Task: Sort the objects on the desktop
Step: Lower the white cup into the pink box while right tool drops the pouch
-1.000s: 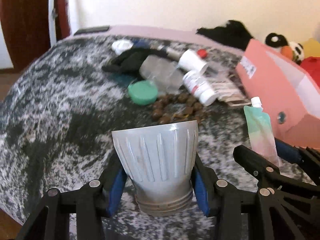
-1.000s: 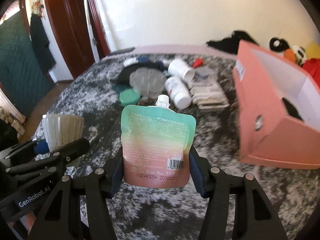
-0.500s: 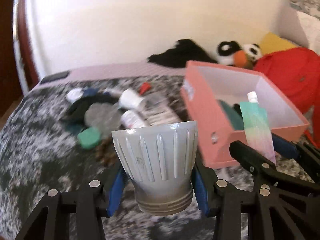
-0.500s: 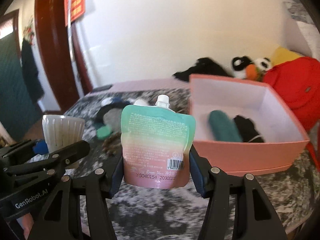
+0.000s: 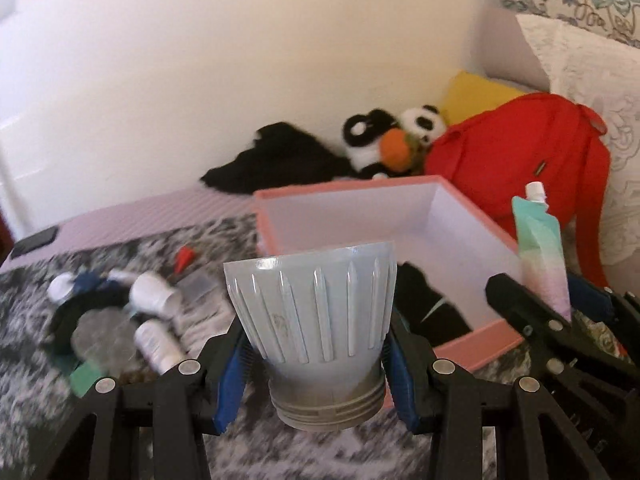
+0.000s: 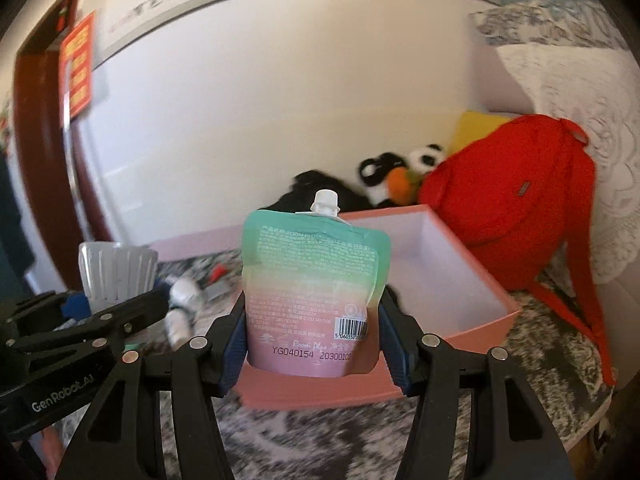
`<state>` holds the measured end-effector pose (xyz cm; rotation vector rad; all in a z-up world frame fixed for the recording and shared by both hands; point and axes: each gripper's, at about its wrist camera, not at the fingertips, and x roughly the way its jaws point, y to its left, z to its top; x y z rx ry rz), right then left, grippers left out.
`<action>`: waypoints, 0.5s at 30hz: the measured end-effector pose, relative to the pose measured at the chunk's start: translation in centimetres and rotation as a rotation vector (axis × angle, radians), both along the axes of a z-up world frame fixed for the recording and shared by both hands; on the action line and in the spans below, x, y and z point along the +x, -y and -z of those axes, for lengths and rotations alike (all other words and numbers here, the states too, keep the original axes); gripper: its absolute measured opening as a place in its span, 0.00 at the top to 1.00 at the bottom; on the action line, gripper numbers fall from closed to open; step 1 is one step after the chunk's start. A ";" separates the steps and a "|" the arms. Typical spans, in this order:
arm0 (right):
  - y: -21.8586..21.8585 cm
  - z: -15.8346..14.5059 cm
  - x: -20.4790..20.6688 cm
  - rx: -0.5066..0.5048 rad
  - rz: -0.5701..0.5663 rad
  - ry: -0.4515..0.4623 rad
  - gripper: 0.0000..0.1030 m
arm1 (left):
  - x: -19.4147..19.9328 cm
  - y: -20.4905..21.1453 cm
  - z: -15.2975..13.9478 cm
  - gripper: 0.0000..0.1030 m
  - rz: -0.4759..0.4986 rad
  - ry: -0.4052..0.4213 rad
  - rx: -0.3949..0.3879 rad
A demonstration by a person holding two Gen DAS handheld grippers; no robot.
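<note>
Two grippers, each with one thing in it: the left gripper (image 5: 314,364) is closed on a grey ribbed cup (image 5: 316,316), wide mouth up, blue pads pressed to its narrow base; the right gripper (image 6: 314,346) is closed on a pastel spout pouch (image 6: 314,292), upright, white cap on top. Both are held in the air at the near edge of the one pink box (image 5: 468,346), the pouch right of the cup. In the box lie dark cloth items (image 5: 428,308) – their number cannot be told behind the cup. On the mottled cover (image 5: 32,360) left of the box sit two white bottles (image 5: 154,342), a red cap (image 5: 185,257), a clear round lid (image 5: 100,330) and a green lid (image 5: 86,372), all blurred. At the far edge by the wall are one panda toy (image 5: 394,140), one red backpack (image 5: 516,156) and one yellow cushion (image 5: 476,94). Against half a second ago the box sits lower and closer in both views, its near wall now right under the pouch – the grips themselves are unchanged.
</note>
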<state>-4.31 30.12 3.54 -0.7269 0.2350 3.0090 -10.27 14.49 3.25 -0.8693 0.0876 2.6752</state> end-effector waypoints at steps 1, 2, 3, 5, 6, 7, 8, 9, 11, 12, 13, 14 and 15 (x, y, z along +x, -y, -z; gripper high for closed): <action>-0.8 -0.1 -0.4 -0.007 0.017 -0.001 0.41 | -0.7 -0.6 -0.1 0.50 0.010 0.000 0.002; -1.6 -0.2 -0.9 -0.013 0.035 -0.002 0.41 | -1.3 -1.2 -0.1 0.50 0.020 0.001 0.003; -2.4 -0.3 -1.3 -0.020 0.052 -0.003 0.41 | -1.9 -1.6 -0.1 0.50 0.026 0.002 0.003; -4.0 -0.4 -2.0 -0.033 0.079 -0.002 0.41 | -3.2 -2.5 0.0 0.50 0.040 0.005 0.004; -4.7 -0.5 -2.4 -0.040 0.092 -0.002 0.41 | -4.0 -3.0 0.1 0.50 0.047 0.009 0.003; -5.4 -0.4 -2.9 -0.040 0.108 0.001 0.41 | -4.7 -3.3 0.2 0.50 0.052 0.012 0.002; -6.0 -0.2 -3.7 -0.041 0.123 0.006 0.41 | -5.3 -3.6 0.4 0.50 0.056 0.015 0.000; -6.5 0.0 -4.3 -0.047 0.131 0.011 0.41 | -6.0 -3.9 0.7 0.50 0.060 0.019 -0.003; -7.6 0.7 -5.8 -0.059 0.148 0.031 0.41 | -7.4 -4.5 1.3 0.50 0.068 0.029 -0.008; -8.0 1.0 -6.2 -0.060 0.152 0.038 0.41 | -8.1 -4.8 1.7 0.50 0.071 0.038 -0.011; -8.2 1.4 -6.9 -0.058 0.159 0.047 0.41 | -8.8 -5.1 2.2 0.50 0.075 0.046 -0.014; -8.5 1.9 -7.7 -0.054 0.166 0.059 0.41 | -9.5 -5.4 2.7 0.50 0.079 0.056 -0.017; -8.5 2.2 -8.4 -0.053 0.169 0.070 0.41 | -10.2 -5.7 3.3 0.50 0.083 0.069 -0.023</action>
